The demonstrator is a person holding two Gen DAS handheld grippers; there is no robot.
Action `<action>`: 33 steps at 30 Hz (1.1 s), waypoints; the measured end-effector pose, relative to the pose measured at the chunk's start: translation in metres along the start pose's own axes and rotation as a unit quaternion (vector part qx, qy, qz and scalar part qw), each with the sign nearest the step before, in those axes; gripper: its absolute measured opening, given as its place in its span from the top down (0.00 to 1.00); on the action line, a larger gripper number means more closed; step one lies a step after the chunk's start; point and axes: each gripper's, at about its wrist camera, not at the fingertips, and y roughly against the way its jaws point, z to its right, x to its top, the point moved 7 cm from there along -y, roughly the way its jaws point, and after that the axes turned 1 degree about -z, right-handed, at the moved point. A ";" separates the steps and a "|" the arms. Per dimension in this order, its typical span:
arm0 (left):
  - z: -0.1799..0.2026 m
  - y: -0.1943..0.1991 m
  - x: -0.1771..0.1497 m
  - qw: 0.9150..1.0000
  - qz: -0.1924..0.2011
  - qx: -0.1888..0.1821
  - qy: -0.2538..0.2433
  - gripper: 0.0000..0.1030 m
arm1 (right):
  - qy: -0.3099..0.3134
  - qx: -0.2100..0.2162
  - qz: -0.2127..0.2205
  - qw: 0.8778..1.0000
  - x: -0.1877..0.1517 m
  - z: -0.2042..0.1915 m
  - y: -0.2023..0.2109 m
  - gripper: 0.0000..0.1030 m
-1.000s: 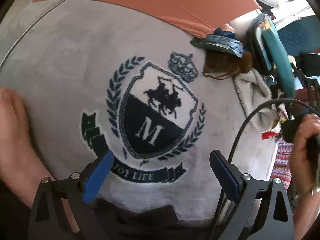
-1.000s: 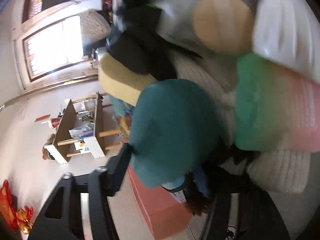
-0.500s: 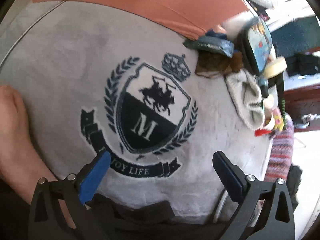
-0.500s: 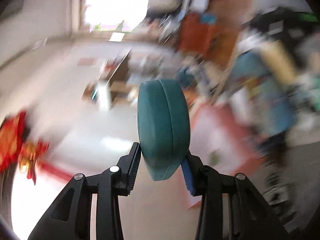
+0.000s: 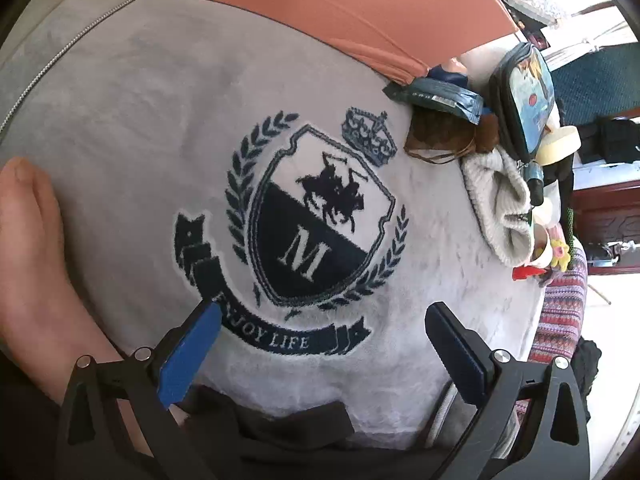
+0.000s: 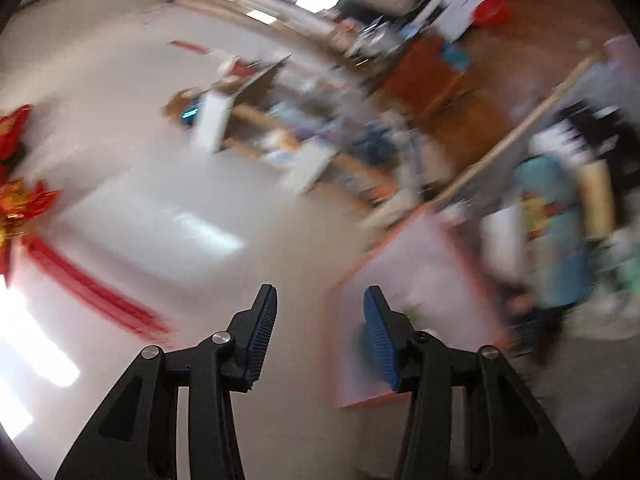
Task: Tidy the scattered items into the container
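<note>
The left tongs [image 5: 320, 344] pointed steeply down over a grey plush cushion [image 5: 160, 128] bearing a dark blue crest with a crown, a horse rider, the letter M and a ribbon reading "JOY LIFE". Their jaws stood wide apart with nothing between the blue pads [image 5: 188, 356]; the cushion surface lay beyond the tips, and contact could not be confirmed. A bare hand [image 5: 32, 272] rested against the cushion's left edge. A salmon-coloured container [image 5: 304, 4] lay along the cushion's upper edge. At the cushion's right edge the scattered items were crowded together: a dark blue foil packet [image 5: 436, 98], a brown tangled object [image 5: 444, 140] just below it, a cream knitted piece [image 5: 500, 204], and a zippered pouch with a cartoon print [image 5: 528, 100] standing on edge. A patterned striped fabric [image 5: 560, 312] showed at the lower right. In the right wrist view, heavily blurred, the right tongs [image 6: 316, 340] were aimed across a pale floor [image 6: 168, 240]; their jaws were opening and held nothing between the ribbed pads [image 6: 260, 336]. The salmon-rimmed container [image 6: 400, 288] sat just beyond the right finger, with the cartoon pouch [image 6: 556, 232] near it to the right. A red and gold ornament [image 6: 16, 184] lay at the left edge, and a wooden shelf unit [image 6: 260, 128] stood farther back.
</note>
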 end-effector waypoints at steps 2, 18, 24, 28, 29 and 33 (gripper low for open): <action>0.004 -0.005 -0.001 1.000 -0.002 0.003 0.000 0.01 | 0.023 -0.081 -0.001 0.996 0.006 0.039 0.007 0.56; 0.010 -0.026 0.000 0.999 -0.022 0.033 -0.017 0.01 | 0.025 -0.376 -0.061 0.924 0.058 0.242 -0.090 0.61; 0.013 -0.026 -0.002 0.999 -0.026 0.025 -0.015 0.01 | 0.011 -0.340 -0.037 0.940 0.049 0.239 -0.056 0.78; 0.015 -0.027 -0.006 0.999 -0.032 0.018 -0.021 0.00 | 0.039 -0.250 -0.008 0.967 0.044 0.154 -0.019 0.78; 0.014 -0.026 -0.007 0.999 -0.032 0.017 -0.021 0.01 | 0.059 -0.225 -0.006 0.973 0.041 0.123 -0.015 0.78; 0.009 -0.025 -0.005 0.999 -0.033 0.013 -0.019 0.00 | 0.135 -0.076 -0.015 0.988 0.016 -0.023 -0.021 0.78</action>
